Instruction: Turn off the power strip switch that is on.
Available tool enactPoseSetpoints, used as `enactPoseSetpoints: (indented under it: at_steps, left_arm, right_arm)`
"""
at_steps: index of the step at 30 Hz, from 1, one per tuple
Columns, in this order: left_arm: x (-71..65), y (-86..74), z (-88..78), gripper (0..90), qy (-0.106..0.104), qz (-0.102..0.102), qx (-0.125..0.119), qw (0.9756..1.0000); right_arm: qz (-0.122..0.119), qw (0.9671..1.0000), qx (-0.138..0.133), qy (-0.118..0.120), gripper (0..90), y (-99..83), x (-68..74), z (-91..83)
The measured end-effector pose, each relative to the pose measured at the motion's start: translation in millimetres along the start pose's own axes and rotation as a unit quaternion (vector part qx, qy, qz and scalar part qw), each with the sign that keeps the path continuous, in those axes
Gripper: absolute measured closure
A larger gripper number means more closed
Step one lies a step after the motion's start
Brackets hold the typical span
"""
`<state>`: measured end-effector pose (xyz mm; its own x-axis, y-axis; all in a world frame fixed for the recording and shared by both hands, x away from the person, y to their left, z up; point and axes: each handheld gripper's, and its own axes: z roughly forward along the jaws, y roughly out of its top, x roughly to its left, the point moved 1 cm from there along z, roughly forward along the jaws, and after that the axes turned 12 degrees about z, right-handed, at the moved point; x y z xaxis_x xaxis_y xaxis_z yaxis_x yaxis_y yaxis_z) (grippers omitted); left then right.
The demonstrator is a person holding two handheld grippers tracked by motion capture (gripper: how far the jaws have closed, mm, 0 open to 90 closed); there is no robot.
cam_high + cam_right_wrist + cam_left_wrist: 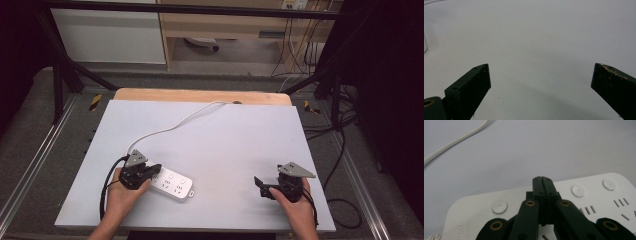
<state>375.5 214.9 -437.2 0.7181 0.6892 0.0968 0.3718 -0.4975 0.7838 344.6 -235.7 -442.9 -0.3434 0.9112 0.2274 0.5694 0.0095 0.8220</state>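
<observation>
A white power strip (172,184) lies flat on the near left of the white table top (235,135). Its white cord (170,127) curves away to the table's back edge. My left gripper (156,171) sits over the strip's left end, jaws shut together with nothing between them. In the left gripper view the shut tips (541,180) point across the strip (584,200), past its round switch buttons (499,206), and the cord (454,142) runs at upper left. My right gripper (260,186) rests on bare table at the near right, jaws wide open (541,72) and empty.
A wooden strip (200,95) borders the table's far edge. Black frame posts (60,80) stand at the back corners, and dark cables (340,150) trail on the floor to the right. Bare white surface lies between the two grippers.
</observation>
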Motion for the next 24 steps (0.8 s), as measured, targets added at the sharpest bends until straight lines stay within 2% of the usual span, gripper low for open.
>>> enactPoseSetpoints:
  at_steps: [13,18,24]
  left_arm:
    - [-0.6,-1.3,-0.4,90.0,0.003,0.001,-0.007,1.0]
    - [-0.2,-1.9,-0.6,90.0,-0.001,-0.009,-0.014,0.9999]
    - [1.6,-4.0,-1.2,90.0,0.001,-0.009,-0.019,0.9998]
  right_arm:
    - [0.001,1.0,-0.001,0.0,3.1,0.0,-0.1,-0.1]
    - [0.001,1.0,-0.001,0.0,3.1,0.0,-0.8,-0.3]
    - [0.001,1.0,-0.001,0.0,3.1,0.1,-1.2,0.2]
